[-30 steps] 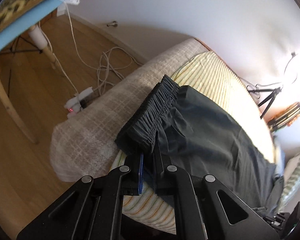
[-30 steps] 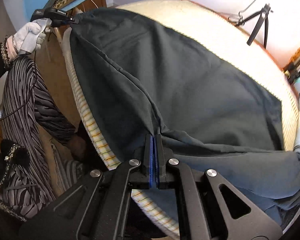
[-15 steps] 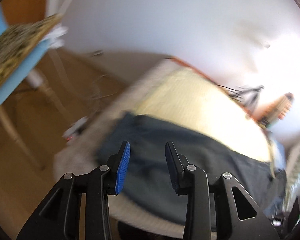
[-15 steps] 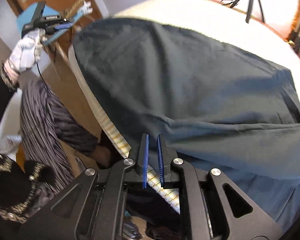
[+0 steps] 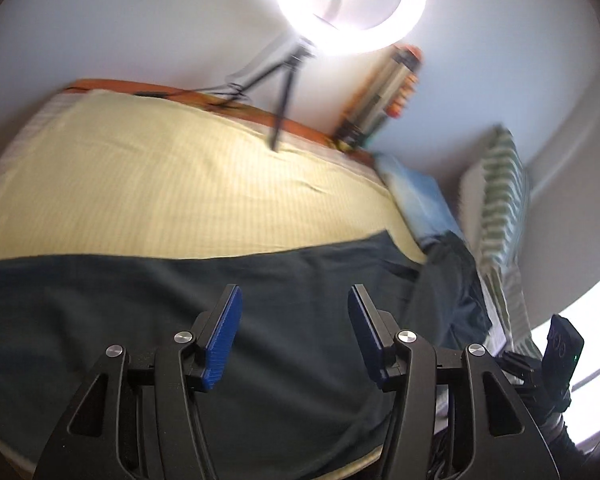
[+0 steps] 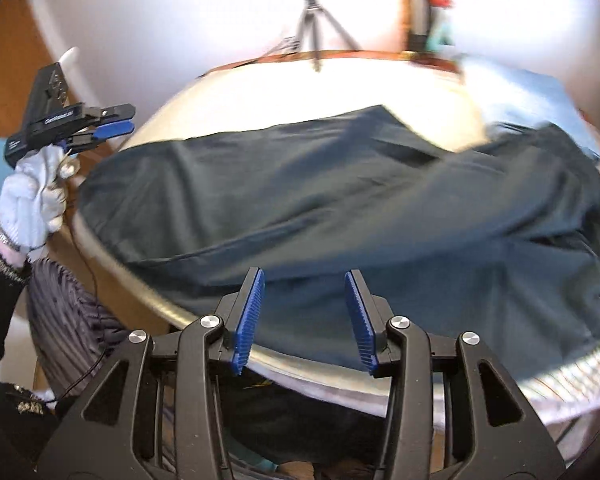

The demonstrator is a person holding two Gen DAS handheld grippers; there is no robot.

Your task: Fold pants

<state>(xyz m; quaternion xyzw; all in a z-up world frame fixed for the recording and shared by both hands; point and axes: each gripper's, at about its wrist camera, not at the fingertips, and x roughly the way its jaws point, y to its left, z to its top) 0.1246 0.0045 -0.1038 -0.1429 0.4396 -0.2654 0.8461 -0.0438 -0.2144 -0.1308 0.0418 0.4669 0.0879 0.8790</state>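
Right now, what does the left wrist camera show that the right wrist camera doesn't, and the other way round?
Only the left wrist view shows the lit ring light and the striped pillow.

Only the right wrist view shows the left gripper from outside, held open in a white-gloved hand off the bed's edge.

Both show the dark pants spread on the yellow bedsheet, a tripod behind, and their own gripper open: left, right gripper.

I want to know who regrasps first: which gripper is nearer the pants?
Right. The right gripper hangs open just over the pants at the bed's near edge; the left gripper is raised off their far-left end.
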